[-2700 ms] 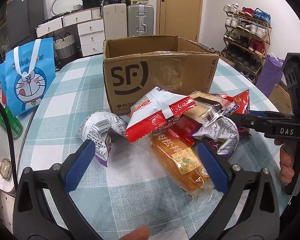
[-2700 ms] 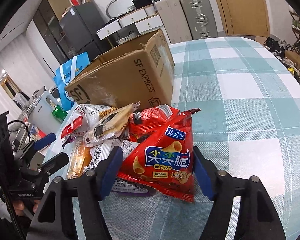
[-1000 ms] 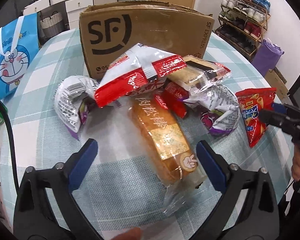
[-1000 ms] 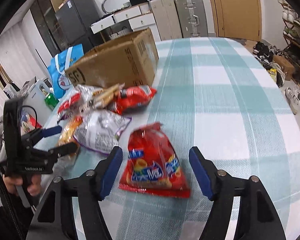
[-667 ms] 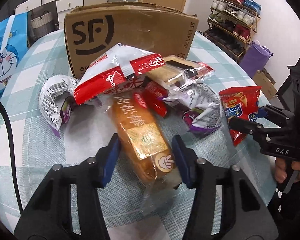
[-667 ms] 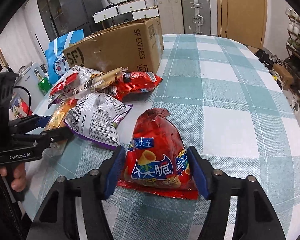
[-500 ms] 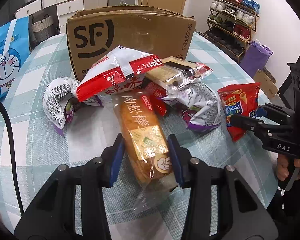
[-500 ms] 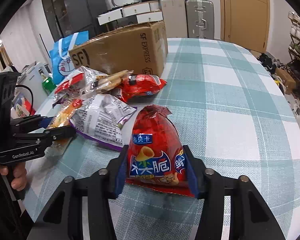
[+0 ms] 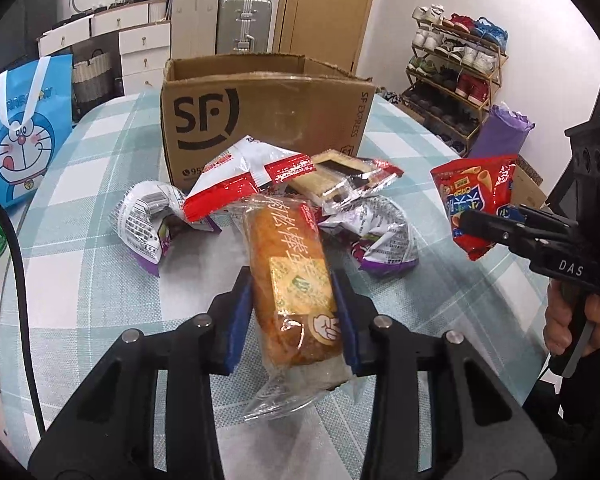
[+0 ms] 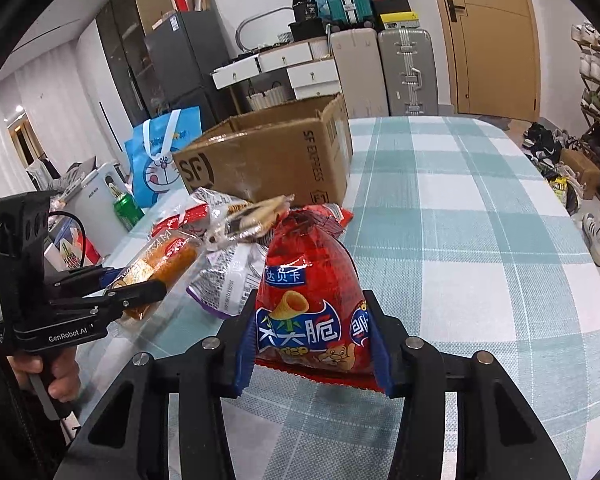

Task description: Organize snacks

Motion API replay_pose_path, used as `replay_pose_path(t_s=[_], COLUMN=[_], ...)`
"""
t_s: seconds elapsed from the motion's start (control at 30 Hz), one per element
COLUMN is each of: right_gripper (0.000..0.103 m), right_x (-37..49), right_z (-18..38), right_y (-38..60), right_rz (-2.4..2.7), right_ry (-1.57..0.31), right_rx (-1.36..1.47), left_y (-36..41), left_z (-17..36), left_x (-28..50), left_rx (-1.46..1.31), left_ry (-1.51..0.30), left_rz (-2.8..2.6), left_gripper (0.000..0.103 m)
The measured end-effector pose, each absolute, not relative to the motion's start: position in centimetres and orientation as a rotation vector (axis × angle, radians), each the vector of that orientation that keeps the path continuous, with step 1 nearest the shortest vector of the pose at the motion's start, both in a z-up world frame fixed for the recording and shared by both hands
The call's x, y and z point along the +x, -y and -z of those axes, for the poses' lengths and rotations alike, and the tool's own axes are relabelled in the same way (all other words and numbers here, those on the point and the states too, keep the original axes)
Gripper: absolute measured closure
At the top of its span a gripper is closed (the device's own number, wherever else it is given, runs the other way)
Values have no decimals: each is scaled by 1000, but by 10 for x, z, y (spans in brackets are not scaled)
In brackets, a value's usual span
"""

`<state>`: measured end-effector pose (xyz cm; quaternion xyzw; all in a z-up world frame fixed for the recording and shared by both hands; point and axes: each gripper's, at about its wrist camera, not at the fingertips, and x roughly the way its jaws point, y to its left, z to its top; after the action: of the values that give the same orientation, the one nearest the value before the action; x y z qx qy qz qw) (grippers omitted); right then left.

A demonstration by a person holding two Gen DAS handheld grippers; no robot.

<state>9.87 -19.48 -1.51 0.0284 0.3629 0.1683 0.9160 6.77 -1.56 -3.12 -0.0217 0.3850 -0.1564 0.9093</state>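
A teal-checked table (image 10: 480,216) bears an open SF box (image 9: 260,112), with suitcases, drawers and a shoe rack (image 9: 456,68) behind it. Snacks (image 9: 284,188) lie heaped before the box. The left gripper (image 9: 290,316) is clamped on a bread pack (image 9: 288,272); the right gripper (image 10: 312,344) is clamped on a red chip bag (image 10: 312,280), right of the heap.
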Motion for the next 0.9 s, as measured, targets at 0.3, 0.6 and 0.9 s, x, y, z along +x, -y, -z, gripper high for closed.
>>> replay_pose_path(t_s=[0.3, 0.6, 0.9], right_gripper=[55, 55, 55], right_x=[94, 96, 107], right_z=[-8, -29, -53], right_y=[191, 179, 166], right_rz=[-368, -396, -412], right_ry=[-668, -619, -560], right_rx=[75, 64, 77], left_y=[6, -5, -15], left_z=[5, -23, -60], left_x=[55, 46, 50], left_rx=[-55, -74, -67], left_ry=[-728, -657, -567], left_rz=[315, 295, 249], left_gripper=[68, 68, 68])
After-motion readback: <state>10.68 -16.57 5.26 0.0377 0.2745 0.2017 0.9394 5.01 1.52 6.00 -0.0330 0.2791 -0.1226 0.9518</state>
